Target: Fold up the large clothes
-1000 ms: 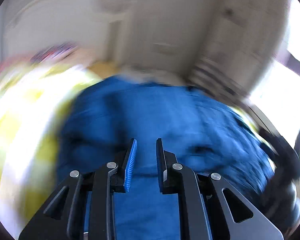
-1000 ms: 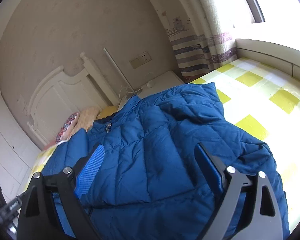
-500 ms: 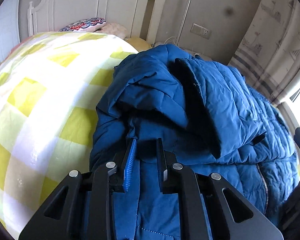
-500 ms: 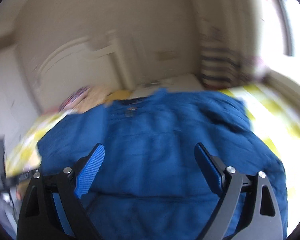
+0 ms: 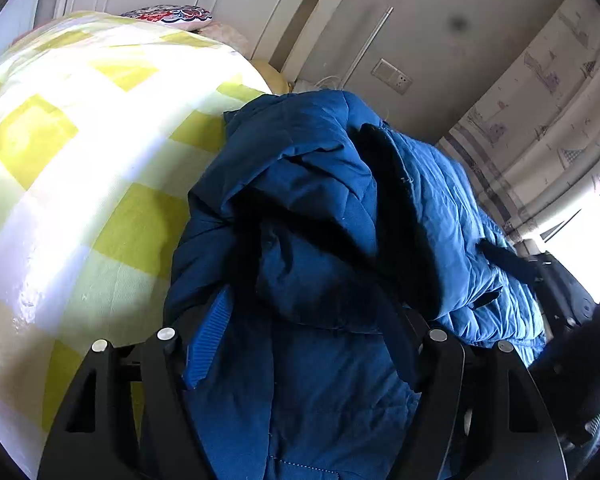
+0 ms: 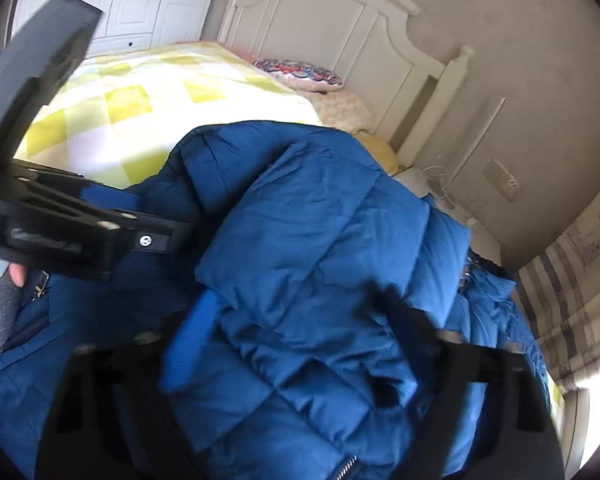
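Note:
A large blue puffer jacket lies bunched on the bed, with one padded part folded over the rest. My left gripper hovers low over the jacket's near edge. Its jaws are opening, and loose fabric lies between them without being pinched. My right gripper is blurred. Its jaws are closing around the folded padded part, which sits between the two fingers. The left tool's black body shows at the left of the right wrist view, held by a hand in a grey sleeve.
The bed has a yellow-and-white checked cover, bare to the left of the jacket. A white headboard and a patterned pillow are at the far end. Striped curtains hang on the right, and white wardrobe doors stand behind.
The left jaws went from shut on the jacket's edge to wide apart. The right gripper swung across, rolled, and narrowed its jaws around a folded part of the jacket.

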Tool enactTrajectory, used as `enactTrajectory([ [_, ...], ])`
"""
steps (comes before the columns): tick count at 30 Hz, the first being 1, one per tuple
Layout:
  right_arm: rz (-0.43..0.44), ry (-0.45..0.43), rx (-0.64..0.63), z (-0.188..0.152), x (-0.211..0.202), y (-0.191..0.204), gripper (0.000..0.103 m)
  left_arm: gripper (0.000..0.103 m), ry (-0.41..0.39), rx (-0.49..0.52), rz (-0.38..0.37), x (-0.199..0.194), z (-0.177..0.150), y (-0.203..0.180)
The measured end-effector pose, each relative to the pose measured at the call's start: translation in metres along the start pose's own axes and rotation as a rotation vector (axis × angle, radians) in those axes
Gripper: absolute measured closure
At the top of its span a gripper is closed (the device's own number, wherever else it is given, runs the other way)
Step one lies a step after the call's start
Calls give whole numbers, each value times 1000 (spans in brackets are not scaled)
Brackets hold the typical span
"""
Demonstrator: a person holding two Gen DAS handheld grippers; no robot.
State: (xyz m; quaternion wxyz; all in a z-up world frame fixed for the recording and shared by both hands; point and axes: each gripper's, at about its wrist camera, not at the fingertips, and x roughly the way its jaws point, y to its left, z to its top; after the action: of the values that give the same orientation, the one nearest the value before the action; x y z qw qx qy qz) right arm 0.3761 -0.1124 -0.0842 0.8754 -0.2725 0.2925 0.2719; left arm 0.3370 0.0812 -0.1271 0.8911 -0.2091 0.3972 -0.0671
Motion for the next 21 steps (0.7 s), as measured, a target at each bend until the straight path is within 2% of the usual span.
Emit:
enactTrajectory([
  [1,11,-9,12,0,-1,-5,62,33,-2,-5,-6,-1,0,0],
  [3,65,-75,83,-4,-16,-17,83,33,-3,-9,-10,-2,-1,2],
  [6,67,-200,309,-21,-57,-62,86,33,-3,-11,-13,-2,-1,4],
  [9,126,-354,777,-81,-94,-136,86,33,-3,-10,-13,-1,-1,3],
  [10,135,-365,889,-99,-96,-152,81,33,-3,-9,-13,-1,-1,3],
  [11,132,-338,1023,-125,-94,-170,75,32,-2,-7,-14,-1,-1,3],
  [12,125,-305,1071,-137,-90,-179,55,31,0,-5,-14,0,-1,3],
  [13,105,-253,1114,-153,-85,-186,49,31,0,-3,-14,0,-1,3],
  [15,124,-185,1140,-171,-73,-190,42,30,2,-2,-16,0,1,3],
  [16,133,-170,1150,-175,-69,-191,42,30,1,-4,-18,0,1,3],
  [21,172,-174,1223,-188,-56,-194,42,29,0,-9,-23,0,2,4],
])
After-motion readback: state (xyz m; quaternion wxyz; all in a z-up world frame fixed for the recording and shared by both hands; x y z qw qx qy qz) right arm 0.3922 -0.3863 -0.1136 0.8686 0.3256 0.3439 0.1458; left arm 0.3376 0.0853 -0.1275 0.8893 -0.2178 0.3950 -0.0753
